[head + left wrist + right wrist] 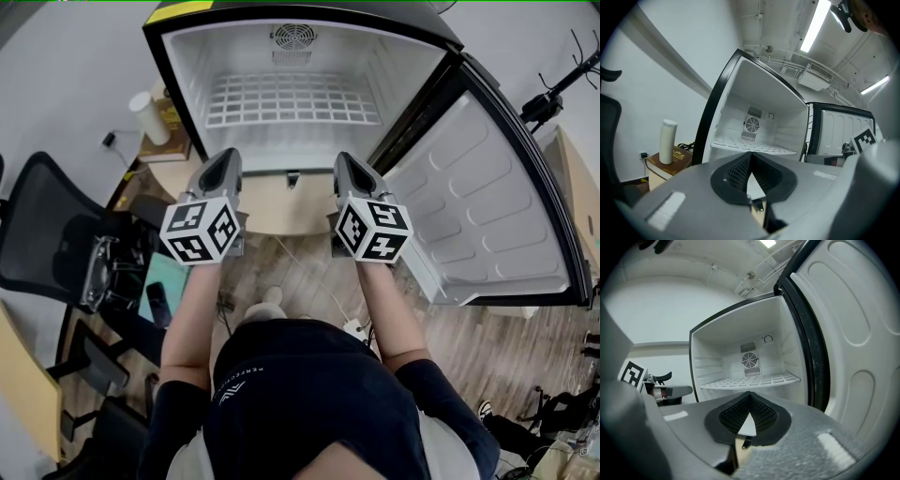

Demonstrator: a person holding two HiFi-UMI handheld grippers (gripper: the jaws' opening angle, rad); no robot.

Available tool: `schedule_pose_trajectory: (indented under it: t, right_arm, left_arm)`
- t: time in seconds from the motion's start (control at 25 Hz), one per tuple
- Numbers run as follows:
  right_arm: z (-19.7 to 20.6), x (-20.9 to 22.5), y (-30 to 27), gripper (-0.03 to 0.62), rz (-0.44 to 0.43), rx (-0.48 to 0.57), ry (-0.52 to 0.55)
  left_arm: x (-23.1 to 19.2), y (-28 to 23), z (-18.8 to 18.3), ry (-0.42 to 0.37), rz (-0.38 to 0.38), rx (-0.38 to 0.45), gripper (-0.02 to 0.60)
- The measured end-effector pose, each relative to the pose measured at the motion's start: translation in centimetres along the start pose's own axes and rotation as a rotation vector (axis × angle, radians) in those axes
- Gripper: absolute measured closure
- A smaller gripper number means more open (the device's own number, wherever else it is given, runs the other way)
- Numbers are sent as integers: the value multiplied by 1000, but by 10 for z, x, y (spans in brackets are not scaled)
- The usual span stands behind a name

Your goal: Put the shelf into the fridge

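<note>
Mini fridge stands with its door swung fully open to the right, white interior exposed. The white wire-grid shelf sits inside the fridge, lying flat across the full width of the cavity, about mid-height, below the round fan grille on the back wall. Neither gripper touches the shelf. Left gripper and right gripper are held side by side just in front of the fridge opening, both pointing roughly level at the cavity, apart from each other, marker cubes toward the person. Left gripper view: the jaws are closed tip to tip with nothing between them, shelf edge visible beyond the tips. Right gripper view: jaws likewise pressed together and empty, shelf and fan straight ahead, door inner panel filling the right side. A pale wooden tabletop shows under the fridge's front edge. Left of the fridge, a white cylindrical bottle stands upright on a brown box. A black mesh office chair is at far left, on wood-pattern floor. Person wears a dark short-sleeved shirt, bare forearms reaching to both grippers.
</note>
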State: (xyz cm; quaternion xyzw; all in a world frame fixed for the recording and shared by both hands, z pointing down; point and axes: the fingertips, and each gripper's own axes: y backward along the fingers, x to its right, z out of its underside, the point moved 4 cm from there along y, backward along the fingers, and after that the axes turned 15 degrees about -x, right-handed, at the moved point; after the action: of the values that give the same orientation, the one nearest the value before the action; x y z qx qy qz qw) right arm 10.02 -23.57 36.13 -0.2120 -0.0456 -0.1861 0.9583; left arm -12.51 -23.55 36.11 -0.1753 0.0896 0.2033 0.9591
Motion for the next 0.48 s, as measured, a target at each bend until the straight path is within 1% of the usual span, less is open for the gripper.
schedule_pose_trajectory:
  t: [0.48]
  right_arm:
    - [1, 1, 2, 592, 8, 5, -13]
  left_arm:
    - [-1, 3, 3, 11, -2, -9, 566]
